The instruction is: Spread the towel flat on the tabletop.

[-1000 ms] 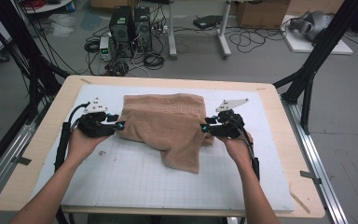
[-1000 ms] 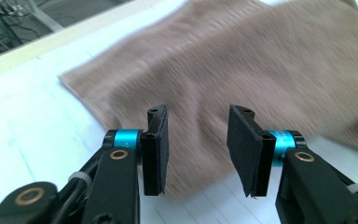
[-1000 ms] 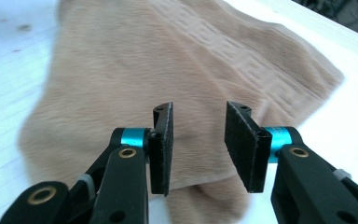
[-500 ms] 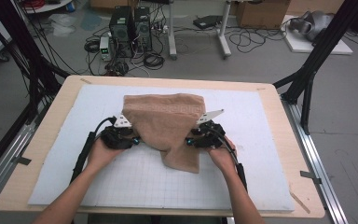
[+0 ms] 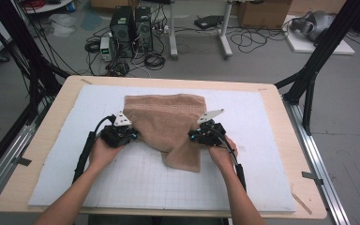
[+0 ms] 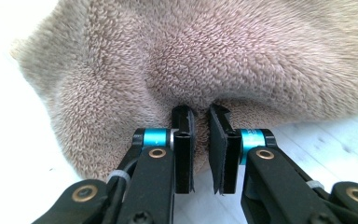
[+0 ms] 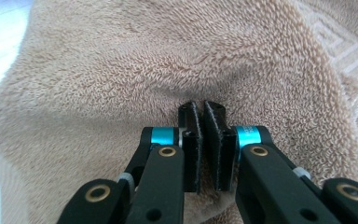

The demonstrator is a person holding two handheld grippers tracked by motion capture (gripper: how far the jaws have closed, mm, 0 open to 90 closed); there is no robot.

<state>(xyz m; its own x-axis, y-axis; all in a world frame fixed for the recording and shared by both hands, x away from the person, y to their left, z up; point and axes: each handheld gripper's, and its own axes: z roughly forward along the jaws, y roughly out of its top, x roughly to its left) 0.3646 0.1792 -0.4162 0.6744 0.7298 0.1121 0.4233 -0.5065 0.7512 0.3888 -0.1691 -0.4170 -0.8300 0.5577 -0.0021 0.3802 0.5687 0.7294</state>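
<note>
A tan terry towel (image 5: 168, 119) lies rumpled on the white gridded mat (image 5: 262, 154), with a fold hanging toward the near side. My left gripper (image 5: 133, 136) is at its left edge and my right gripper (image 5: 192, 137) at its right edge. In the left gripper view the left gripper (image 6: 201, 112) has just been closing, and its tips pinch a ridge of towel (image 6: 191, 56). In the right gripper view the right gripper (image 7: 200, 108) has just closed too, its pads almost together and pressed into the towel (image 7: 168, 56).
The mat covers a wooden table (image 5: 304, 187). Black frame posts (image 5: 318, 51) stand at the table's far corners. Computers and cables (image 5: 131, 28) sit on the floor behind. Bare mat lies to the left, right and near side of the towel.
Both hands moved inward toward each other and a little nearer to the person. Their jaws closed on the towel's side edges, and the towel's sides bunched up.
</note>
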